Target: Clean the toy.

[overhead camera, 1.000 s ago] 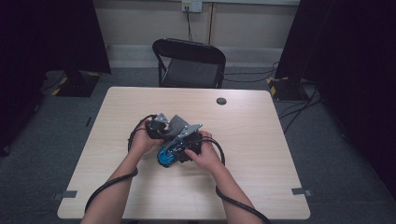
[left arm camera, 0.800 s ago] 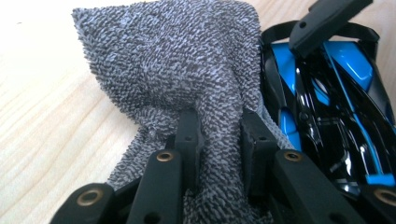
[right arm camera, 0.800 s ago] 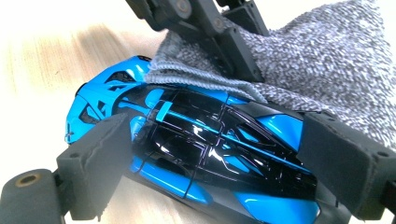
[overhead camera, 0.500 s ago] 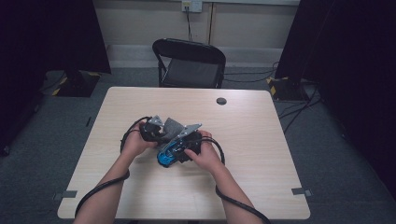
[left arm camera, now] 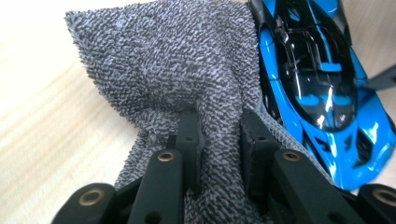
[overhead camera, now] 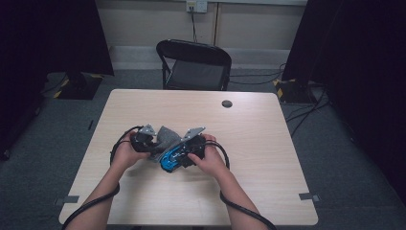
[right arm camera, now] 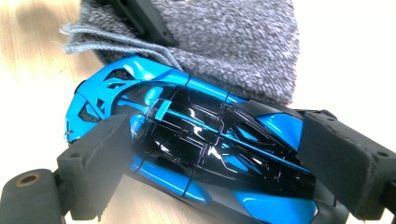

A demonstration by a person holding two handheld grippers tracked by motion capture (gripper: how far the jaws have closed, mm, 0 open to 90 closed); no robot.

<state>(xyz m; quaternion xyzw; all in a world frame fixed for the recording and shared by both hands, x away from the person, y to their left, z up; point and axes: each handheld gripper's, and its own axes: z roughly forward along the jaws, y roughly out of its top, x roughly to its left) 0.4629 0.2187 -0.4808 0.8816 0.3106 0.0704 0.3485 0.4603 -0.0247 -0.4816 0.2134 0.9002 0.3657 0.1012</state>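
Observation:
A blue and black toy car (right arm camera: pixel 196 140) lies on the table, and my right gripper (right arm camera: pixel 219 149) is shut on it, one foam pad at each end of its body. A grey terry cloth (left arm camera: pixel 163 70) rests against the car's (left arm camera: pixel 322 84) side. My left gripper (left arm camera: pixel 217 121) is shut on a fold of this cloth. In the high view both hands meet at the table's middle: the left gripper (overhead camera: pixel 152 143) holds the cloth (overhead camera: pixel 165 134), and the right gripper (overhead camera: pixel 181 155) holds the car (overhead camera: pixel 170 162). The cloth (right arm camera: pixel 224 46) lies just beyond the car in the right gripper view.
The light wooden table (overhead camera: pixel 249 191) has a small black round cap (overhead camera: pixel 227 103) near its far edge. A black folding chair (overhead camera: pixel 194 64) stands behind the table. Cables trail from both grippers toward the person.
My left hand has slid to the left across the table, pulling the cloth with it along the car. The right hand and the car have stayed put.

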